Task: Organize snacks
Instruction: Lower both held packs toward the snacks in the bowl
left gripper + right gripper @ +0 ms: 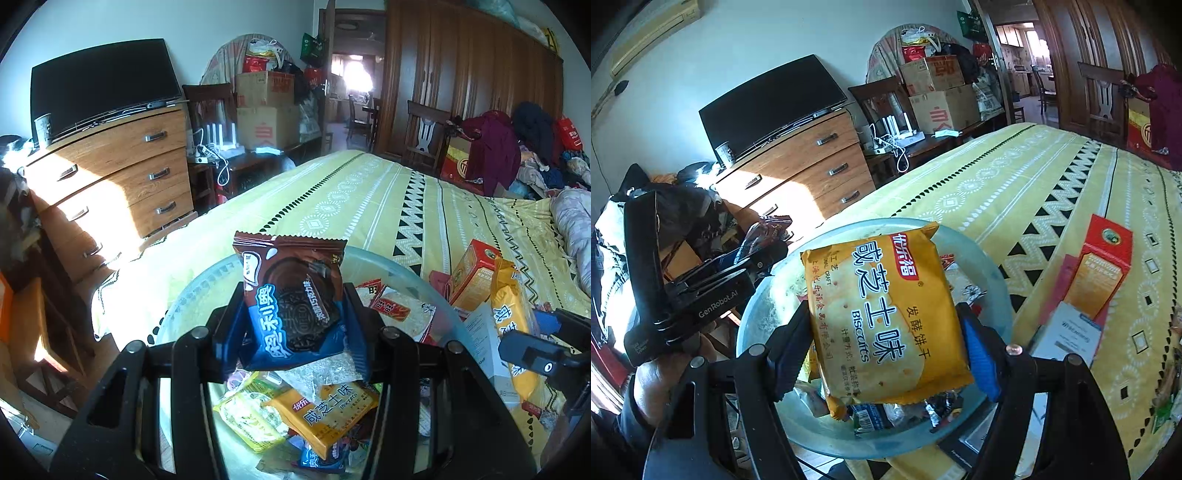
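My left gripper (295, 321) is shut on a brown and blue Oreo cookie packet (291, 295), held upright above a clear plastic basin (406, 273) that holds several snack packets, among them a yellow biscuit pack (332, 413). My right gripper (886, 332) is shut on a yellow cheese biscuit pack (882, 310), held above the same basin (764, 310). The right gripper also shows in the left wrist view (532, 350) at the right with its yellow pack (511, 328). The left gripper appears in the right wrist view (764, 251) at the left.
The basin sits on a bed with a yellow patterned sheet (369, 199). An orange and red box (1100, 273) and a white box (1067, 332) lie on the bed to the right of the basin. A wooden dresser (110, 177) with a TV stands to the left.
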`<state>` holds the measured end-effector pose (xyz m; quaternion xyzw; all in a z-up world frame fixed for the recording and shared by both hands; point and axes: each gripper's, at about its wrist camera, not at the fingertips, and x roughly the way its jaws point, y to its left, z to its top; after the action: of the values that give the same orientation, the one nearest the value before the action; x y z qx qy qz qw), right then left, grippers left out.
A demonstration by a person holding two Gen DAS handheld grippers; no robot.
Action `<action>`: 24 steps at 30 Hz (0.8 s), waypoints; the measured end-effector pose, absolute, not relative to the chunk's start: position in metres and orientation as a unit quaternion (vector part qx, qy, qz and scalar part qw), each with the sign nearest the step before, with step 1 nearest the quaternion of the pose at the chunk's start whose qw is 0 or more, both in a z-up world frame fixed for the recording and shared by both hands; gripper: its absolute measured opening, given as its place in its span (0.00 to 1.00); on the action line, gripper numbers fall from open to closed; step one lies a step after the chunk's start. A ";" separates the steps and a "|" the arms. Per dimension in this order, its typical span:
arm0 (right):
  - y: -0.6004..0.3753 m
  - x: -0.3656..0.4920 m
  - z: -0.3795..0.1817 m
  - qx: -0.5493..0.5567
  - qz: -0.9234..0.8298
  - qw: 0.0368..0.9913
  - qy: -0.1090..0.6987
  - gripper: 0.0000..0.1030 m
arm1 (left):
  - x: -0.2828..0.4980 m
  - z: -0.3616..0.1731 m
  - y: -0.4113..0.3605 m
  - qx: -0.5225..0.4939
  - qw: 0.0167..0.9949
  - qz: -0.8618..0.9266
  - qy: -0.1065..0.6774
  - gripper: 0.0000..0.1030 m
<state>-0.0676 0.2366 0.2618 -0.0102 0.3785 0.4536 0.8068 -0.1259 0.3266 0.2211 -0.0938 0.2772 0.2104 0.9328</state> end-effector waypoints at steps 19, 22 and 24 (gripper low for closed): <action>0.256 -0.064 0.238 0.005 0.461 0.790 0.404 0.76 | -0.122 0.215 0.346 -0.108 0.930 0.192 0.295 0.48; 0.257 -0.062 0.236 0.006 0.462 0.788 0.406 0.76 | -0.120 0.214 0.346 -0.108 0.929 0.190 0.298 0.48; 0.256 -0.061 0.234 0.007 0.462 0.788 0.407 0.76 | -0.119 0.214 0.344 -0.108 0.929 0.190 0.298 0.48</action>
<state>-0.0610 0.2565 0.2344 0.0071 0.4068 0.4624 0.7878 -0.1193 0.3442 0.2138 -0.1079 0.2977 0.1901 0.9293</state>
